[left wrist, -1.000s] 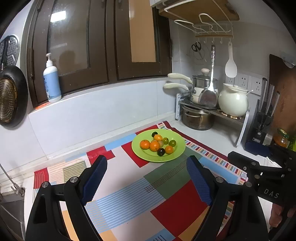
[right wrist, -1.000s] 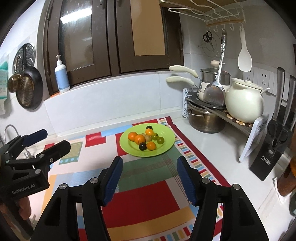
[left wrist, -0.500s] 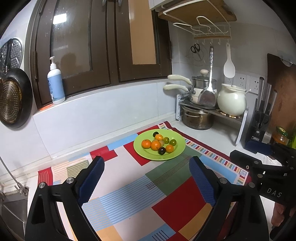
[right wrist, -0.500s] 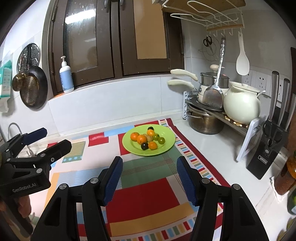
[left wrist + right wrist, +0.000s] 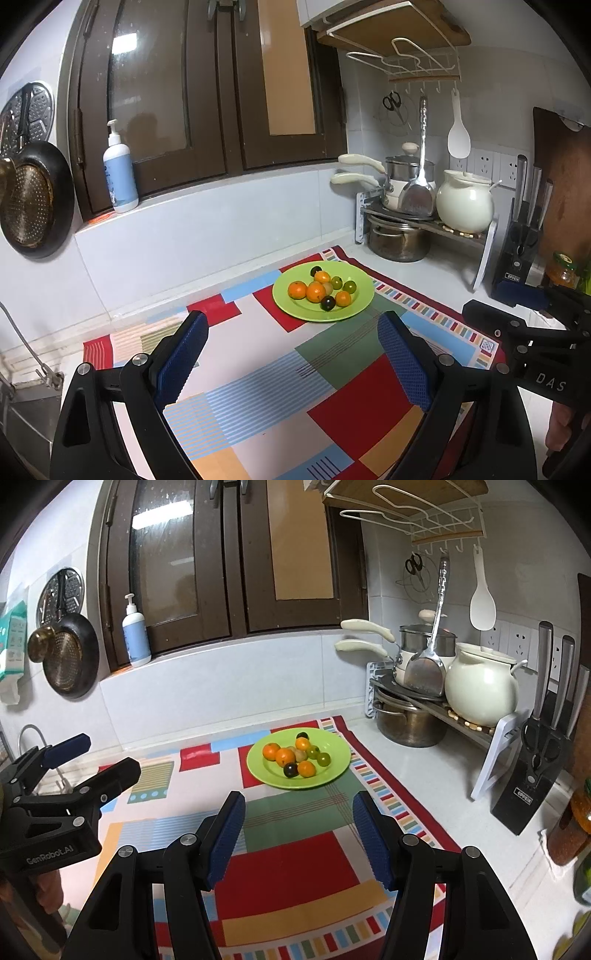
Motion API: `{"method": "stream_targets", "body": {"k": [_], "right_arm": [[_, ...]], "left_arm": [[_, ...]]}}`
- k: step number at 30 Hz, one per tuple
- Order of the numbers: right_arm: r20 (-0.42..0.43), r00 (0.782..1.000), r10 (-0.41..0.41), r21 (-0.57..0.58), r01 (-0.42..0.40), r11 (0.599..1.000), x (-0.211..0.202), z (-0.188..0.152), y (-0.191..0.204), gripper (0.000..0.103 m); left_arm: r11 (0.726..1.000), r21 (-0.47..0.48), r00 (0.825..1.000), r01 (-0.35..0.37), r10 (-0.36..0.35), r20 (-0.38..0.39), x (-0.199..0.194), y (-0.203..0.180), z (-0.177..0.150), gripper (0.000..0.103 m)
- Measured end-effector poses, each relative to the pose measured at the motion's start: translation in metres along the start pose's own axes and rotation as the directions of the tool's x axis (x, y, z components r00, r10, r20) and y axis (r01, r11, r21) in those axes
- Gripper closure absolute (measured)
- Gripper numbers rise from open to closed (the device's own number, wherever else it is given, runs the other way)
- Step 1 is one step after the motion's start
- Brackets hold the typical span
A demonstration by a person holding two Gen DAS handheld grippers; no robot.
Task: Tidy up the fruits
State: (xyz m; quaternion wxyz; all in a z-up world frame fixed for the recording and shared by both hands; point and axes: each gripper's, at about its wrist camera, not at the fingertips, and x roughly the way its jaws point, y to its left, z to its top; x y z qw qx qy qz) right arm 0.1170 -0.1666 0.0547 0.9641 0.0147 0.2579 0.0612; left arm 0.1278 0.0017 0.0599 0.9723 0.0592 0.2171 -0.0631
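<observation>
While hovering over the patterned mat point(image 5: 258, 387) on the worktop point(image 5: 424, 771), both empty: left claw point(image 5: 291, 354) spread wide, right claw point(image 5: 299, 830) parted less far, nothing between either pair. Fruits point(image 5: 295, 757) heaped on the green plate point(image 5: 334, 766), well apart at about twelve o'clock from the right claw, nearer one o'clock from the left. Right probably the closer, though hard to judge through the fisheye. No long axis to align with; round pieces.

A white counter point(image 5: 424, 775) bears a patchwork mat point(image 5: 288, 849), pot rack point(image 5: 491, 734) and knife block point(image 5: 528, 794).
</observation>
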Motion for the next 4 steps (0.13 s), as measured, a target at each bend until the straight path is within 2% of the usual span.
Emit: {"method": "stream_targets", "body": {"k": [4], "right_arm": [[-0.001, 1.0, 0.0, -0.003, 0.0, 1.0, -0.0004, 0.0002, 0.0, 0.041]], "left_arm": [[1.0, -0.001, 1.0, -0.005, 0.005, 0.006, -0.0019, 0.0012, 0.0001, 0.009]]}}
